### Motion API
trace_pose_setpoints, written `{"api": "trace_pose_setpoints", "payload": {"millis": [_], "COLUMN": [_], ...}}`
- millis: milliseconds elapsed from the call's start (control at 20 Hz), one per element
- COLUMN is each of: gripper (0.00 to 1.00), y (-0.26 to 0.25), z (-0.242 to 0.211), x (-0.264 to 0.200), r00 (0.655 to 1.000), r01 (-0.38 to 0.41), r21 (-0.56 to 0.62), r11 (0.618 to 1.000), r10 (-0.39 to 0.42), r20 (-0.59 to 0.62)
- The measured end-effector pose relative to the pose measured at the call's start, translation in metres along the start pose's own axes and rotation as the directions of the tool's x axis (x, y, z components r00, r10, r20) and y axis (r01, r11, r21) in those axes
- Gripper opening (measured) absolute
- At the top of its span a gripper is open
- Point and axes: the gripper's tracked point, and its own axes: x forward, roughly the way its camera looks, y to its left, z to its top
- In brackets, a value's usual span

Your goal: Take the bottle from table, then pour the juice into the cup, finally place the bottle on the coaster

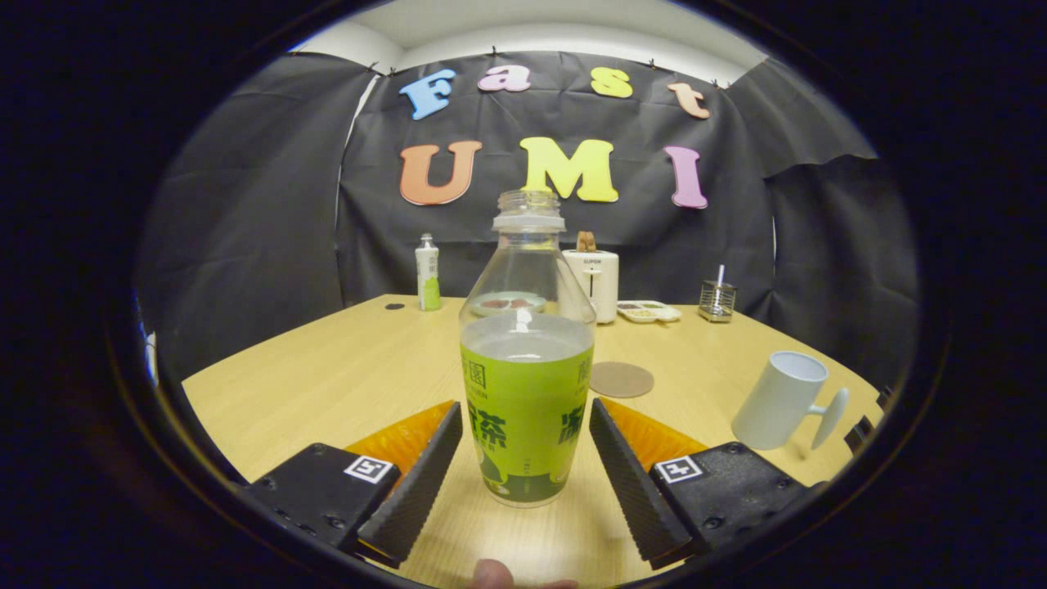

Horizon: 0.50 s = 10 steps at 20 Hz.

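An uncapped clear bottle (526,409) with a green label and green juice stands upright on the wooden table (343,384), between my fingertips. My gripper (526,405) is open, with one finger (425,483) on each side of the bottle. The tips sit very close to the bottle's sides, and I cannot tell whether they touch. A round brown coaster (622,379) lies flat just beyond the right finger. A white mug (781,401) stands farther right, near the table's edge, its handle pointing right.
Along the table's far side stand a small green-labelled bottle (427,282), a white appliance (597,282), a plate (491,304) partly hidden behind the bottle, a shallow dish (648,311) and a wire holder (717,301). A person's fingertip (491,577) shows behind the fingers.
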Motion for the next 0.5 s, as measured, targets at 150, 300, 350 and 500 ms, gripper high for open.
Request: {"api": "trace_pose_setpoints", "payload": {"millis": [150, 300, 350, 500], "gripper": [0.93, 0.86, 0.85, 0.82], "y": [-0.0019, -0.0035, -0.0044, -0.0066], "z": [-0.0019, -0.0026, -0.0027, -0.0002], "x": [0.004, 0.004, 0.0047, -0.0002], "r00": [1.0, 1.0, 1.0, 1.0], "r01": [0.001, -0.002, 0.0, 0.004], "r21": [0.01, 0.036, 0.039, 0.047], "r11": [1.0, 0.999, 0.999, 0.999], "r10": [-0.001, 0.002, 0.001, -0.002], "r20": [-0.008, -0.005, -0.012, -0.028]}}
